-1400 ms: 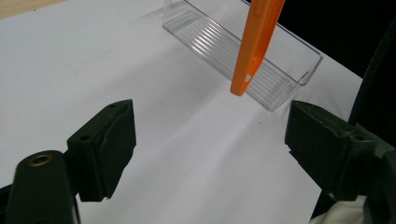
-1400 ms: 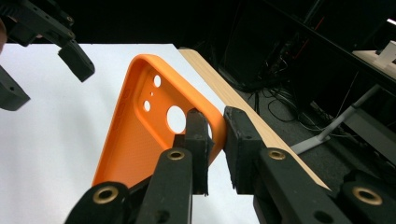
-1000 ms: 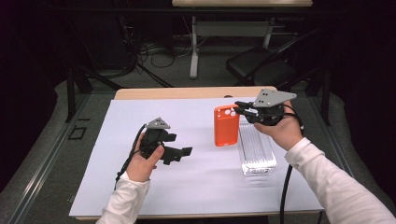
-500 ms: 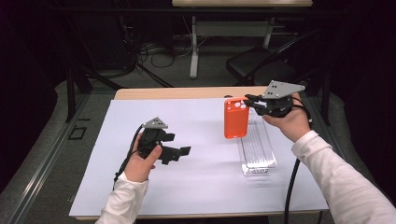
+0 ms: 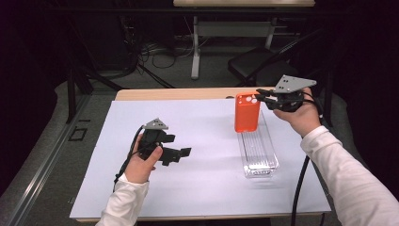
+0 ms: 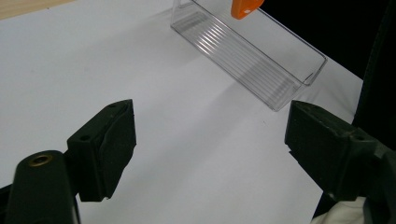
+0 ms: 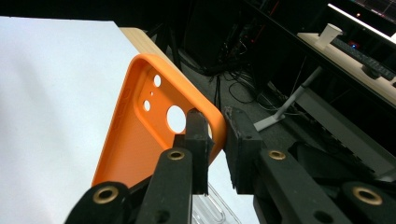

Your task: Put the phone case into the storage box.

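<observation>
I am gripping the orange phone case (image 5: 247,113) by its top corner with my right gripper (image 5: 261,98) — the jaws are pinching its rim beside the camera cutouts. The case is hanging upright from the tips, its lower end over the far end of the clear plastic tray (image 5: 258,153). My left gripper (image 5: 181,154) is hovering over the white sheet (image 5: 202,141), jaws standing wide on nothing — the tray lying ahead of them.

Right gripper (image 7: 215,140) fingers pinch orange phone case (image 7: 140,135) edge.
</observation>
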